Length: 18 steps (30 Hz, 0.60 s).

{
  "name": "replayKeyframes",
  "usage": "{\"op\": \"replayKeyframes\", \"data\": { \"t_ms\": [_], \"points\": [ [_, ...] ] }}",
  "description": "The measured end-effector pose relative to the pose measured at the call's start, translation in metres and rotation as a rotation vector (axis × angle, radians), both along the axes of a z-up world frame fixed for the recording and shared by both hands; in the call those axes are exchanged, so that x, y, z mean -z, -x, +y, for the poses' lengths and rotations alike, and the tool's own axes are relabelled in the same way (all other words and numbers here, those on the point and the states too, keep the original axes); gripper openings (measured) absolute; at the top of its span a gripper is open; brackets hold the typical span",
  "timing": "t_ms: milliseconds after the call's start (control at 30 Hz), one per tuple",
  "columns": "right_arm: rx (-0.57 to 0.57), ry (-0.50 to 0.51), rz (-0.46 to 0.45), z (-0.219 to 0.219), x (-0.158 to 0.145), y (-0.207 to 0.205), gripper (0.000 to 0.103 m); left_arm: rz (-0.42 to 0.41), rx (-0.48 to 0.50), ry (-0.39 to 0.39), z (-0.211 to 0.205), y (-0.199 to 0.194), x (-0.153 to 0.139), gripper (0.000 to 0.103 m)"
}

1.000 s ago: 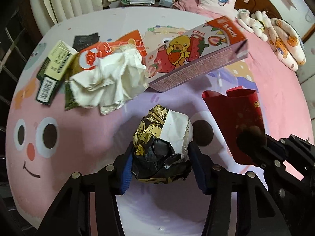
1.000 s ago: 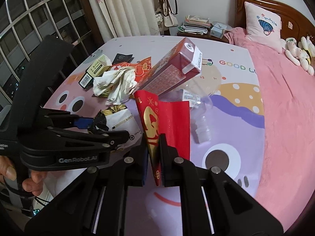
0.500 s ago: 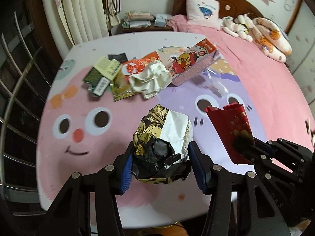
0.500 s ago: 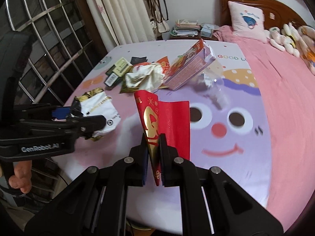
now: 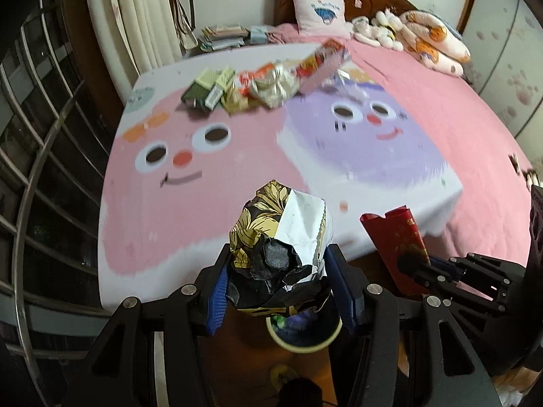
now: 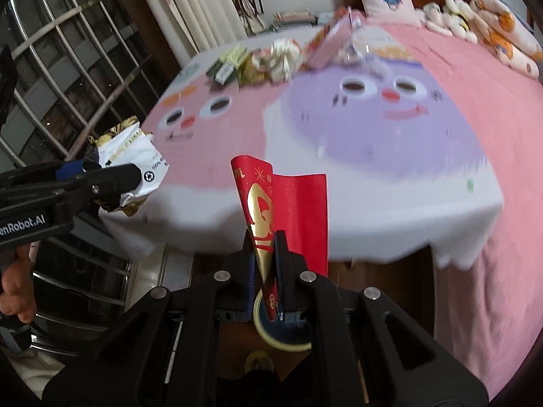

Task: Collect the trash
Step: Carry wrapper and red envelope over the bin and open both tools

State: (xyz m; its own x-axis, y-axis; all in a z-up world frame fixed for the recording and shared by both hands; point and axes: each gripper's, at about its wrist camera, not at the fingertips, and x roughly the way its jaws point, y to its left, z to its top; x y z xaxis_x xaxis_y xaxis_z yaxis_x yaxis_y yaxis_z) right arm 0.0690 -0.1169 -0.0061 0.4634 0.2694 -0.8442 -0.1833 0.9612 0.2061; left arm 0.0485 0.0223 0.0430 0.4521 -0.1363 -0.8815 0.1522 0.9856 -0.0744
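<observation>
My left gripper [image 5: 280, 268] is shut on a crumpled black, gold and white wrapper [image 5: 281, 237], held past the foot of the bed above a round bin [image 5: 303, 337] on the floor. The same wrapper [image 6: 125, 166] shows at the left of the right wrist view. My right gripper [image 6: 264, 254] is shut on a red envelope with gold print [image 6: 288, 210]; the bin's pale rim [image 6: 281, 339] shows just below its fingers. In the left wrist view the red envelope [image 5: 397, 240] hangs to the right of the wrapper.
More trash lies in a pile [image 5: 268, 81] at the far side of the bed [image 5: 176, 237]: boxes, crumpled paper, a pink carton [image 6: 332, 40]. A window grille [image 6: 68, 68] stands on the left. Wooden floor [image 5: 237, 356] lies below, and a person's hand [image 6: 17, 288] grips the left tool.
Both grippers have pulled back from over the bedcover to beyond the bed's foot, each keeping its load. The trash pile now lies far off, and the bin has come into view below.
</observation>
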Motion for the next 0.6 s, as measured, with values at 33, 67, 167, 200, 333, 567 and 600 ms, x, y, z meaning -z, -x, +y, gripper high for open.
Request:
{"op": "replayKeyframes", "data": {
  "t_ms": [33,67,167,200,333,567,600],
  "points": [
    [0.003,-0.002,0.021,0.002,0.006,0.008,0.007,0.013,0.005,-0.001,0.001,0.006,0.005,0.053],
    [0.004,-0.003,0.045,0.004,0.013,0.017,0.007,0.036,0.008,0.004,0.003,0.016,0.013,0.053],
    [0.0,0.005,0.1,0.009,0.033,0.036,0.007,0.072,0.015,0.017,0.003,0.03,0.029,0.053],
    [0.0,0.008,0.118,0.009,0.041,0.042,0.007,0.078,0.021,0.02,0.002,0.035,0.036,0.053],
    [0.024,-0.008,0.186,0.006,0.079,0.054,0.007,0.117,0.05,0.009,-0.009,0.049,0.073,0.053],
    [0.08,-0.041,0.296,-0.005,0.181,0.056,0.007,0.215,0.092,-0.029,-0.033,0.058,0.172,0.053],
    [0.093,-0.051,0.316,-0.008,0.2,0.054,0.007,0.229,0.098,-0.04,-0.036,0.059,0.193,0.053]
  ]
}}
